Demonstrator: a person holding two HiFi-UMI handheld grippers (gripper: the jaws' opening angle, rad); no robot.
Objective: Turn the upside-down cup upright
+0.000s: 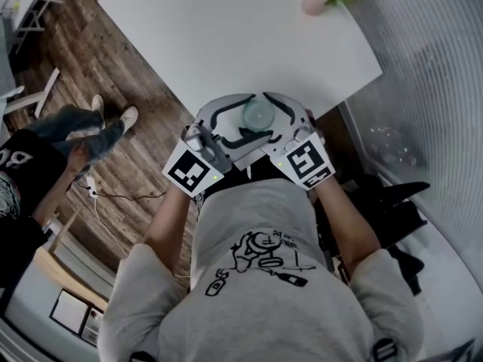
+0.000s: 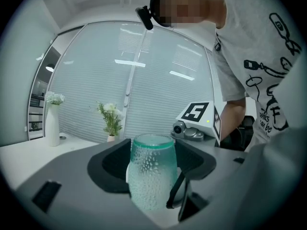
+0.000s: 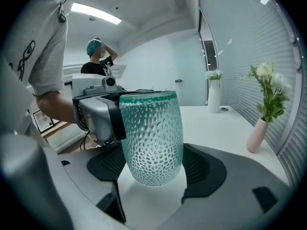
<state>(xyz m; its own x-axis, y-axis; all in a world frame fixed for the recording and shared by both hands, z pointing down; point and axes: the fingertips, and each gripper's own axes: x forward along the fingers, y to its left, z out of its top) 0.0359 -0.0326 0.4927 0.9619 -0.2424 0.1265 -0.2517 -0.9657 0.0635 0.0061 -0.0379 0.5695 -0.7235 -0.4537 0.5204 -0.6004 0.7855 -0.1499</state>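
At the desk [image 1: 226, 44] edge, the cup [image 3: 151, 138], seemingly rim-up, is clasped by the jaws of left gripper [image 2: 152, 169] and right gripper [image 3: 154, 171]; lowering is needed.

Wide free run across the white table [image 1: 226, 36], bare up to a pink vase [image 1: 312, 4] at the far right corner and a white vase [image 3: 213, 96] beyond. Hemmed on the right by the frosted glass wall [image 1: 430, 66]. Crowded at the near edge: cup [image 1: 258, 114] enclosed by left gripper [image 2: 152, 166] and right gripper [image 3: 152, 171], no way in between. Bystander [image 1: 45, 149] off to the left.
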